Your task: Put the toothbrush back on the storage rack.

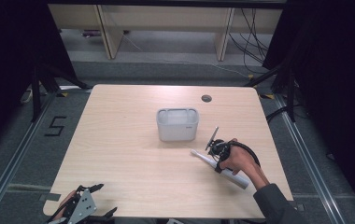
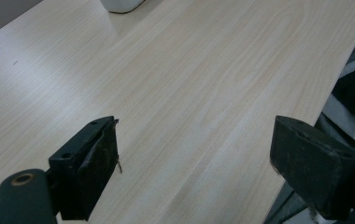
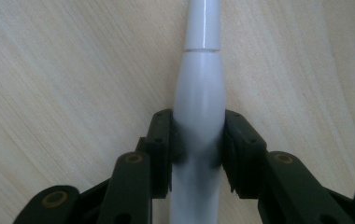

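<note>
from the high view, my right gripper (image 1: 216, 151) sat low over a white electric toothbrush handle (image 1: 220, 169) that lay flat on the table (image 1: 129, 158), slanting from the middle toward the near right corner. the hand covered the grip itself there, so i could not judge from above how the jaws stood. the right gripper view settled it: both black jaws were pressed against the sides of the white handle (image 3: 199, 116), just below its widest bulge, with the narrower neck and a seam line running on toward the top of that view. the handle rested on the wood grain, not lifted as far as i could tell.

just beyond the handle's far tip in the high view stood a white rectangular bin (image 1: 177, 124), near but apart from it. the left gripper view caught a bottom corner of that bin (image 2: 122, 5) at its top edge.

my left gripper (image 1: 84, 205) hung at the near left corner of the table, well apart from the handle. its own view showed the jaws spread wide with bare table between them (image 2: 194, 154) and nothing gripped.
</note>
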Demonstrator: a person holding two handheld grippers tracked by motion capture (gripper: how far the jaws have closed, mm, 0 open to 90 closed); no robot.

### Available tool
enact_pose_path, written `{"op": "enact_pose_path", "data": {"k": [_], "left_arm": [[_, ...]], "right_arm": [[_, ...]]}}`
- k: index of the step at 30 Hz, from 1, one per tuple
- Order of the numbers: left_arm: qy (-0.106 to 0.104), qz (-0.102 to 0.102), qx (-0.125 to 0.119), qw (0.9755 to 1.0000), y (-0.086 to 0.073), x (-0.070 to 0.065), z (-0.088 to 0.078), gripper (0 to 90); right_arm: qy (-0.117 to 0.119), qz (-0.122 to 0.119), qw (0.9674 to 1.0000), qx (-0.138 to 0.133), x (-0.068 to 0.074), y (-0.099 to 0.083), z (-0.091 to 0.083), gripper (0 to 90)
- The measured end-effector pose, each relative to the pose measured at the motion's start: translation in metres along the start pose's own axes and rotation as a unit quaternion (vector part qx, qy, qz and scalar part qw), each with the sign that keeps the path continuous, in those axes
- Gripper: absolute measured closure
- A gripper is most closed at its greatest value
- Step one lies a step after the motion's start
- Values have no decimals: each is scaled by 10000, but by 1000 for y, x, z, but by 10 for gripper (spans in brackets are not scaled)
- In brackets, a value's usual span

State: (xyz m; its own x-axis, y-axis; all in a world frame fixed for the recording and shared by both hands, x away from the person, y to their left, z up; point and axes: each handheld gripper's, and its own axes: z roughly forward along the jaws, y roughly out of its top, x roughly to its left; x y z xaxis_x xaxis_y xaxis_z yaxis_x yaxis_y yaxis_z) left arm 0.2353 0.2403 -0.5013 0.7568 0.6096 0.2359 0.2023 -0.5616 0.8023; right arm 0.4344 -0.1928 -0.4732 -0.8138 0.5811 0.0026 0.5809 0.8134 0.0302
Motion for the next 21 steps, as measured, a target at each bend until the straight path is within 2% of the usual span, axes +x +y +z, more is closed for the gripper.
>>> {"op": "enact_pose_path", "data": {"k": [8,9,12,13,14,16,19,20,21], "left_arm": [[13,3,24,10000,0,0,0,149],[15,17,-2,10000,0,0,0,148],[24,2,-24,10000,-1,0,1,149],[24,2,-24,10000,-1,0,1,149],[18,4,-12,10000,-1,0,0,149],[15,38,13,10000,-1,1,0,149],[27,-21,-60,10000,-1,0,1,149],[28,-19,-57,10000,-1,0,1,149],[42,-21,-80,10000,-1,0,1,149]], "right_arm": [[13,-220,9996,154,-3,5,0,667],[-41,-244,9995,176,-3,6,0,667],[82,-125,9998,96,0,5,2,668],[-16,-249,9995,196,0,6,0,668],[-16,-249,9995,196,0,6,0,668],[-34,-268,9995,158,0,4,0,669],[-44,-260,9996,67,0,2,0,669],[-107,-280,9996,-1,0,1,-1,669],[-12,-239,9997,-30,1,1,-3,670]]}}
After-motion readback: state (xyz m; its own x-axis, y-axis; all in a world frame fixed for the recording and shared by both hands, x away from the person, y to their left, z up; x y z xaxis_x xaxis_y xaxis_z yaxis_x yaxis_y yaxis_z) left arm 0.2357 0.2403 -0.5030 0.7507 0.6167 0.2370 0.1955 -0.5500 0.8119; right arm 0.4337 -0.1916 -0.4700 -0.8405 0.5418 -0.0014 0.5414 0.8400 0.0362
